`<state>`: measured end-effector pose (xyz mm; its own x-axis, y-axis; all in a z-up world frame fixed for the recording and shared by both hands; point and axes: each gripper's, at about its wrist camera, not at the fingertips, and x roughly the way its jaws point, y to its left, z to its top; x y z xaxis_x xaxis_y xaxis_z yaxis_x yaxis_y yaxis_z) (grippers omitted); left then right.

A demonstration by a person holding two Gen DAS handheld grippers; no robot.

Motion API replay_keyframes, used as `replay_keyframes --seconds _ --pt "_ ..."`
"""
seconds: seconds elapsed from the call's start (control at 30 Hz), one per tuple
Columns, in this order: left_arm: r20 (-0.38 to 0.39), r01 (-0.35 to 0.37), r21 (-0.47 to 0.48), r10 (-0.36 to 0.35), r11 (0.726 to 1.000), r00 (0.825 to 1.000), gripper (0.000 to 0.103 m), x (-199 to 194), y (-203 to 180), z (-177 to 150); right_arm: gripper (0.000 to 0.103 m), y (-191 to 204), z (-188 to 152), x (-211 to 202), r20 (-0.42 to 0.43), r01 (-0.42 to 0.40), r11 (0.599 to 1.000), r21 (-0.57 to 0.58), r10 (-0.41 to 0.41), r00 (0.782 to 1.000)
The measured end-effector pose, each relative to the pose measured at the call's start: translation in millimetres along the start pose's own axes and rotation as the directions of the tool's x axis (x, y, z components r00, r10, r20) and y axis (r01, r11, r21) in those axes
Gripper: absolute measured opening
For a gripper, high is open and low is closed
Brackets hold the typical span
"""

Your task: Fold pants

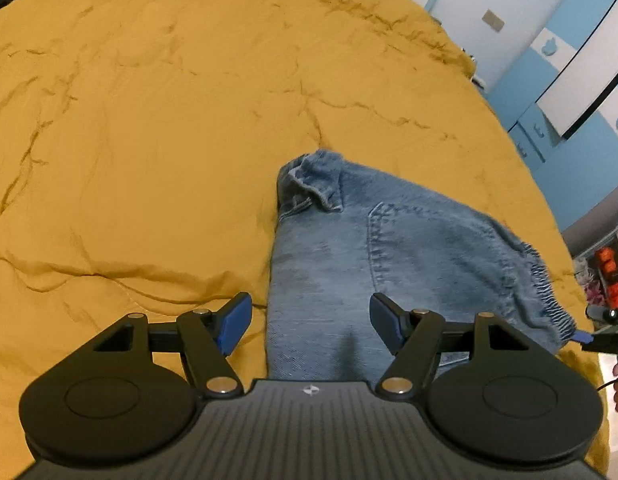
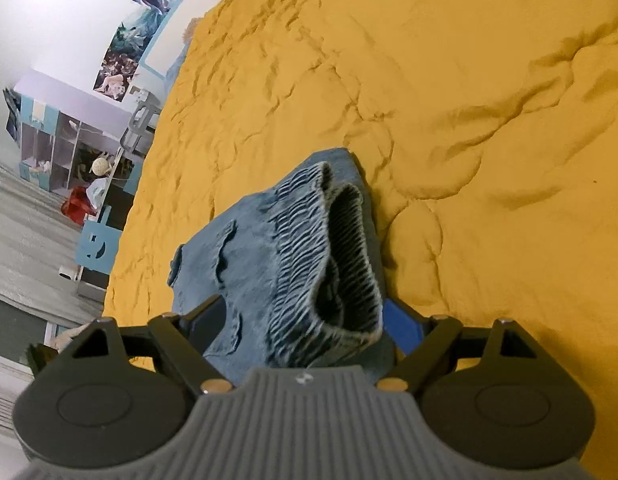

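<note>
No readable writing in either view; only a small pale emblem on each gripper body. Left wrist view: my left gripper (image 1: 311, 322) stands spread, blue pads clear of cloth, the folded denim pants (image 1: 389, 248) lying on the yellow bedspread (image 1: 149, 120) beyond and beneath the gap. Right wrist view: my right gripper (image 2: 305, 320) is spread wide; the pants' elastic waistband (image 2: 341, 264) bulges between the jaws, whether touching I cannot tell.

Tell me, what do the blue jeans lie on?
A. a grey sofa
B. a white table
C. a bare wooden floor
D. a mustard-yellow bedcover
D: both wrist views show the folded jeans resting on a wrinkled mustard-yellow bedcover that spreads out all around them.
</note>
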<state>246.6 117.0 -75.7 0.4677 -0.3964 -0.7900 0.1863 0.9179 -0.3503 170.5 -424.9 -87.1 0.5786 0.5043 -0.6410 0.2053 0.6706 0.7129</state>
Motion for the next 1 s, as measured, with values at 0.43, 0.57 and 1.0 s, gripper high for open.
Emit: replay_keyframes --seconds 0.43,0.57,1.0 --pt "-0.051 0.057 -0.038 -0.059 0.998 0.997 0.081 39.6 21.2 7.5 0.082 -22.4 27.7 53.6 -0.08 -0.026 0.999 0.038 0.029 0.996" --pt "-0.061 0.145 -0.131 -0.154 0.981 0.986 0.084 52.3 35.2 4.7 0.082 -33.7 31.2 67.8 -0.105 -0.058 0.995 0.082 0.066 0.992" --pt "-0.053 0.306 -0.328 -0.341 0.894 0.939 0.087 93.4 60.7 -2.4 0.082 -67.0 36.4 97.8 -0.116 -0.185 0.966 0.181 0.208 0.971"
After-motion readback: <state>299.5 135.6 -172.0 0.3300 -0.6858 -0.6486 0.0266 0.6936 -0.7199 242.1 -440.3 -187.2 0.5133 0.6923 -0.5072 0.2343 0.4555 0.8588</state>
